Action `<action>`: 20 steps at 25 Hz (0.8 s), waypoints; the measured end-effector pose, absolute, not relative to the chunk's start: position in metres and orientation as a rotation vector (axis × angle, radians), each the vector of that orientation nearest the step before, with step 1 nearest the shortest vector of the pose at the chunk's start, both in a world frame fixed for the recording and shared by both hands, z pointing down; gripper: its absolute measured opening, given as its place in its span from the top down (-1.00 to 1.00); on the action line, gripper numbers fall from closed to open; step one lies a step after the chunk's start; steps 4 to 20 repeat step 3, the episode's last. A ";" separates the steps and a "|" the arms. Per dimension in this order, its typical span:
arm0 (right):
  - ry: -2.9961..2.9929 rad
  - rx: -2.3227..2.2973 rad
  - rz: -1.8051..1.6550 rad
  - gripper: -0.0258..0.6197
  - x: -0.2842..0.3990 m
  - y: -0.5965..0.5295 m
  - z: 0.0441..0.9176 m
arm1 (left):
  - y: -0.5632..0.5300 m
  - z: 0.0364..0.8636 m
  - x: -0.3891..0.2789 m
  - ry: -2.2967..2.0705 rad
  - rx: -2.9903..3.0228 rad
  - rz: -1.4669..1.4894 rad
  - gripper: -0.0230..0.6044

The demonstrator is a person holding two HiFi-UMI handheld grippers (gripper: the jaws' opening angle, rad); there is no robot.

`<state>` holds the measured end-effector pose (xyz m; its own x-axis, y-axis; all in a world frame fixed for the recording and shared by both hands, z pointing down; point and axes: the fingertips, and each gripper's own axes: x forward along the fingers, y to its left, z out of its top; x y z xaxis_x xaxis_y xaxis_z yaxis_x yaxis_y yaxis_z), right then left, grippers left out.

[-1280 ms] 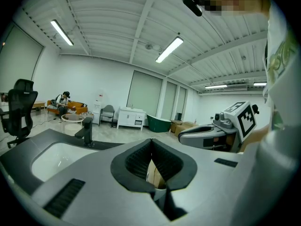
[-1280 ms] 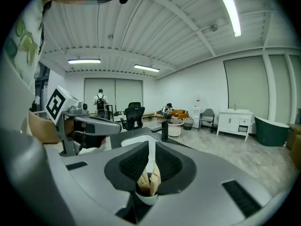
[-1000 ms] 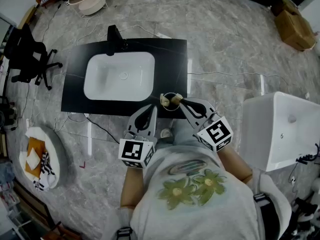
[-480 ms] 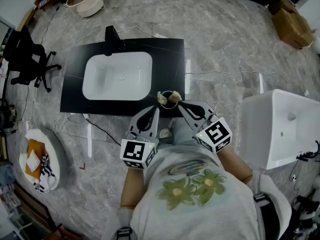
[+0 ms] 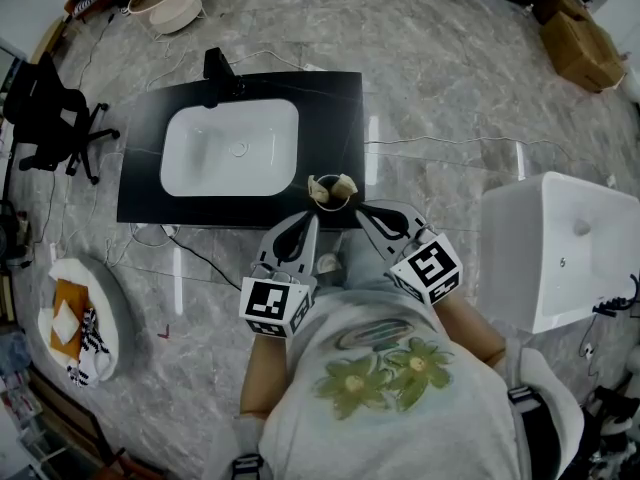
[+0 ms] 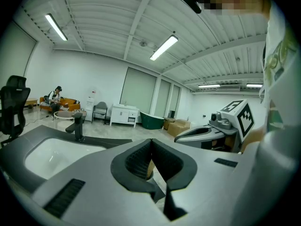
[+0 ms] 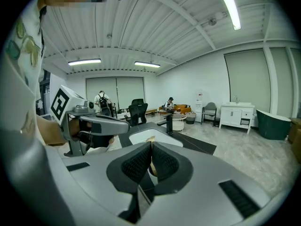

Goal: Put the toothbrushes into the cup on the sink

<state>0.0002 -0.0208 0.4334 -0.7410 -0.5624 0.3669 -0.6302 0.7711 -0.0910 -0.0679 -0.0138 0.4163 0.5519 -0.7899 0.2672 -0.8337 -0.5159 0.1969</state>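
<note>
Cup (image 5: 333, 196) seen on black sink top (image 5: 140, 183), at near right corner beside white basin (image 5: 230, 150) — pale toothbrushes (image 5: 345, 182) apparently standing in it, heads up, though count cannot be made out. Left gripper (image 5: 305, 218) held just short of cup, jaws pressed together, nothing between them. Right gripper (image 5: 366, 211) likewise closed and empty. Both held low near body — task judged done, hence no load carried.

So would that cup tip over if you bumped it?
Probably: the cup looks small, and the toothbrushes lean out above its rim, so likely top-heavy. It stands by the counter's front edge, so a push might drop it.
</note>
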 end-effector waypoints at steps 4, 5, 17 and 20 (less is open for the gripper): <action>-2.641 0.914 0.301 0.79 0.002 -0.016 0.436 | -0.010 0.419 -0.066 -1.336 2.487 0.212 0.87; -2.641 0.914 0.301 0.79 0.002 -0.016 0.436 | -0.010 0.419 -0.066 -1.336 2.487 0.212 0.87; -2.641 0.914 0.301 0.79 0.002 -0.016 0.436 | -0.010 0.419 -0.066 -1.336 2.487 0.212 0.87; -2.641 0.914 0.301 0.79 0.002 -0.016 0.436 | -0.010 0.419 -0.066 -1.336 2.487 0.212 0.87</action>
